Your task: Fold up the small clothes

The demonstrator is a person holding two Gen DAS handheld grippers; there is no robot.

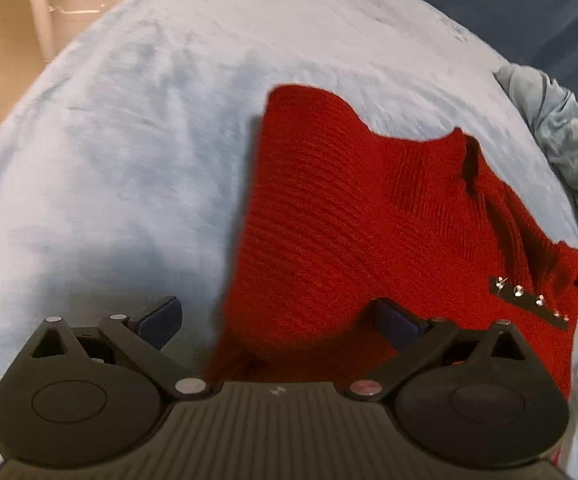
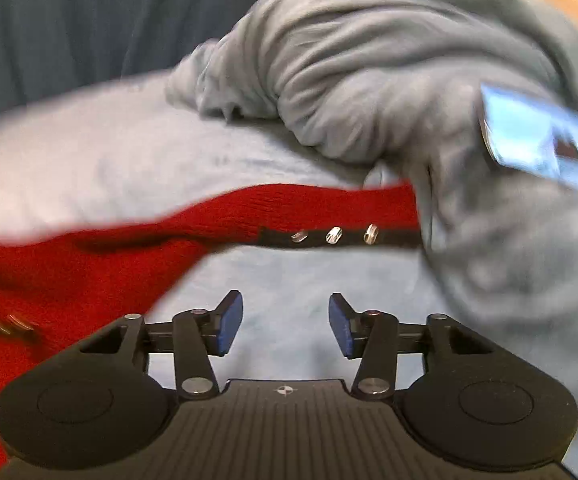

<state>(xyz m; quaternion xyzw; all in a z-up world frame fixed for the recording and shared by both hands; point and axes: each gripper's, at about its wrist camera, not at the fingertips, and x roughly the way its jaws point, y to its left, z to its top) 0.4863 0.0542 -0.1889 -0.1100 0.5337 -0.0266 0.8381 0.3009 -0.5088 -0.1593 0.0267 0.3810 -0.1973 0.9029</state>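
Note:
A red knitted garment (image 1: 341, 224) lies on a pale blue fleece blanket (image 1: 129, 152), with a black strip of shiny studs (image 1: 529, 300) near its right edge. My left gripper (image 1: 277, 318) stands wide open just above the garment's near left edge, one finger over the blanket and one over the red knit, holding nothing. In the right wrist view the same garment (image 2: 69, 268) spreads from the left, its studded strip (image 2: 335, 236) running ahead. My right gripper (image 2: 285, 324) is partly open above bare blanket (image 2: 285, 280), just short of that strip, with nothing between its pads.
A bunched grey-blue cloth (image 2: 409, 80) is heaped at the right, with a phone (image 2: 545, 140) showing a lit screen on it. Dark blue fabric (image 2: 49, 20) lies beyond the blanket. A cardboard box (image 1: 5, 40) stands past the blanket's far left edge.

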